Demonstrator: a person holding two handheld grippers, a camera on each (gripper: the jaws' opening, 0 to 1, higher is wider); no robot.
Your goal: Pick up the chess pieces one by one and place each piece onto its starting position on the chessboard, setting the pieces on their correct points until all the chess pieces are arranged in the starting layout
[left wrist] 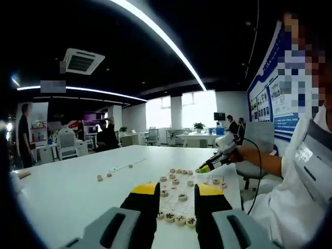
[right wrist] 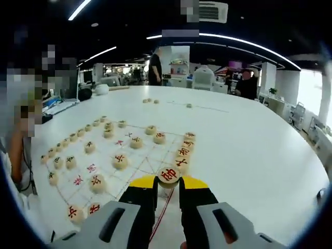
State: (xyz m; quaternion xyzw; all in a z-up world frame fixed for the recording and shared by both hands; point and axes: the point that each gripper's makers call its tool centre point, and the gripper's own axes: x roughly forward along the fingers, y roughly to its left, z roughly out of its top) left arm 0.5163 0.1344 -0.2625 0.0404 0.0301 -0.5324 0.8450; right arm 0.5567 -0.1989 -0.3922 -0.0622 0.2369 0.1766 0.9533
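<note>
R gripper (right wrist: 168, 188), seen in right gripper view: black jaws w/ yellow tips pinching a round, flat, pale wooden chess piece (right wrist: 168, 175) w/ a red character on its face; piece sits between the tips, just over the near edge of the chessboard (right wrist: 150, 155). Board looks like a thin white sheet w/ fine red grid lines, lying flat on a smooth, glossy white table (right wrist: 244, 145). Other pieces are same disc shape, light wood, red or dark characters: a row (right wrist: 184, 150) runs along the board's right edge just beyond the held piece, a long row (right wrist: 72, 137) lines the left edge, and several stand scattered mid-board, e.g. one (right wrist: 120, 161) left of the tips. A few loose discs (right wrist: 149, 100) lie well apart, far up the table. L gripper (left wrist: 176, 194), in left gripper view: same black jaws w/ yellow tips, spread apart w/ nothing between them, hovering over the near edge of the board (left wrist: 179, 189); a row of discs (left wrist: 176, 218) shows in the gap between the jaws. Two loose discs (left wrist: 104, 176) sit to the left on bare tabletop (left wrist: 67, 192). The other gripper (left wrist: 205, 168) shows at right, held by a person's hand (left wrist: 236, 154), white sleeve below. Bkgd: office w/ people, desks, long curved ceiling light strips.
</note>
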